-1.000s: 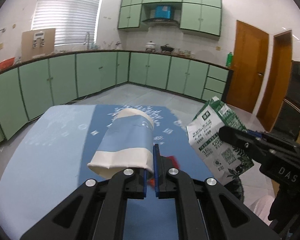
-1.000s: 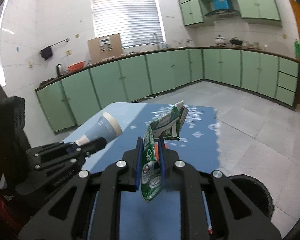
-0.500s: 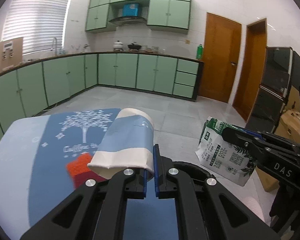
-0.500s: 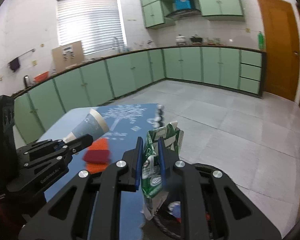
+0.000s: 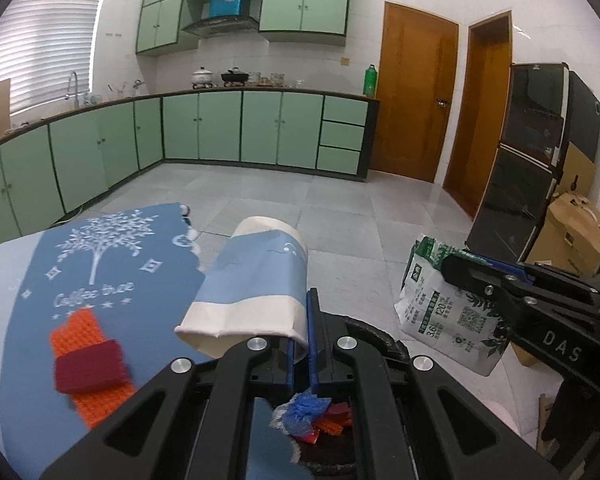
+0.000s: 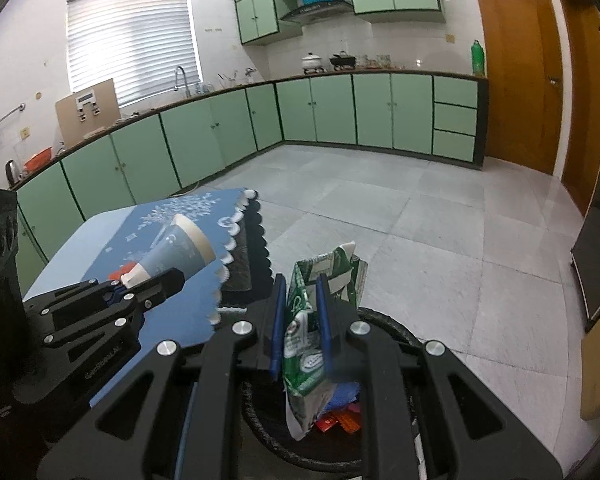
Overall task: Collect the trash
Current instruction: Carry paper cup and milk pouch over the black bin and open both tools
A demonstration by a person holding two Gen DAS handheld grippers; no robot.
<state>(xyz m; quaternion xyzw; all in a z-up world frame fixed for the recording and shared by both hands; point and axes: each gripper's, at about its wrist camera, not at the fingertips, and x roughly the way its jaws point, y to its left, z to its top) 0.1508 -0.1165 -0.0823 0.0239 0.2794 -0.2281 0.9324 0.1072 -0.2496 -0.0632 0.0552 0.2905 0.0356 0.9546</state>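
While the left gripper is clenched on the rim wall of a blue-and-white paper cup, the cup lies on its side in the air, its open mouth toward the camera and its base pointing away. The cup hangs at the edge of the blue tablecloth with a white tree print, partly over the black round trash bin that stands on the floor just beside the table.

The right gripper is closed tight on a crumpled green-and-white milk carton, w/ the carton upright between the blue finger pads. Its lower end hangs down inside the bin's opening, approx. above the trash already there: a crumpled blue wrapper and some red and orange scraps.

On the tablecloth, left of the cup, lies an orange waffle-textured cloth w/ a dark red folded piece resting on top of it.

In the right wrist view the left gripper and the cup show at the left, over the scalloped cloth edge. In the left wrist view the carton shows at the right, pinched by the right gripper.
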